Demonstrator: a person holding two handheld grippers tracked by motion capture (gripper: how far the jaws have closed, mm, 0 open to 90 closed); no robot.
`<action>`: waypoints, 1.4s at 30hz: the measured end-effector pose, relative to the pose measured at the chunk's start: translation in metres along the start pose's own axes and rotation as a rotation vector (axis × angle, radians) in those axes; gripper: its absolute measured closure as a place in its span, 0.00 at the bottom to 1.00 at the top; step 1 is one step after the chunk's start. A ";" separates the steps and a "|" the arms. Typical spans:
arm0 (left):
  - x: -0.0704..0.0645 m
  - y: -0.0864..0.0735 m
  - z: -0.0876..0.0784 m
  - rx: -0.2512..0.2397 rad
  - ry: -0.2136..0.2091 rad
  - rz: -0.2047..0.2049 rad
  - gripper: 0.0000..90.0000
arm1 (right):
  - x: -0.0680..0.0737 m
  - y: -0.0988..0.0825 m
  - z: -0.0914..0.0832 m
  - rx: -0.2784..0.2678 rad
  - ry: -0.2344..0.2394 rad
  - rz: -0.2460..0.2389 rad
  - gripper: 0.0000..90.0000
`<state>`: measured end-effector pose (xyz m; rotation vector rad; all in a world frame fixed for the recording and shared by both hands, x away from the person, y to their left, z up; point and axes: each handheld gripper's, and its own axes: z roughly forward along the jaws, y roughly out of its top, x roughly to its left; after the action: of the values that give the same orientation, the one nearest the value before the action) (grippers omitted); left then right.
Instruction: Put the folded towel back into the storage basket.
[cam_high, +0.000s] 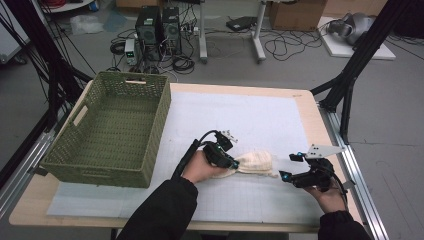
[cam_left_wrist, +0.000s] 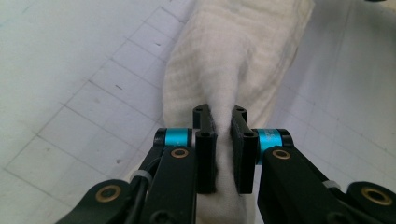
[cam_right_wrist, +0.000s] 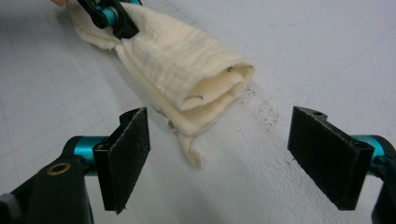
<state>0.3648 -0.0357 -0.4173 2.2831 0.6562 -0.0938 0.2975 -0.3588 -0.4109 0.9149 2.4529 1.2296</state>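
The left gripper (cam_high: 231, 161) is pinching one end of the rolled cream cloth (cam_high: 256, 162) lying on the surface right of the green basket (cam_high: 117, 131), while the right gripper (cam_high: 286, 176) is waiting wide-jawed by its other end, so carrying it into the basket is likely remaining.

High view looks forward and down over the whole surface (cam_high: 300, 107). Both gripper views sit low and close behind their jaws, sharing the folded cream cloth (cam_left_wrist: 233, 51) from opposite ends.
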 end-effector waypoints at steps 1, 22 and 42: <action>0.001 0.000 -0.002 -0.011 -0.004 -0.013 0.92 | 0.000 0.000 0.000 -0.001 -0.001 0.001 0.22; 0.008 0.001 -0.022 -0.107 -0.068 -0.130 0.92 | 0.000 -0.003 0.003 0.008 -0.003 0.016 0.14; 0.017 0.000 -0.051 -0.213 -0.138 -0.212 0.92 | 0.003 -0.003 0.000 -0.009 -0.008 0.006 0.13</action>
<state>0.3727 0.0064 -0.3854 1.9795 0.7934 -0.2679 0.2942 -0.3581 -0.4135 0.9242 2.4378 1.2353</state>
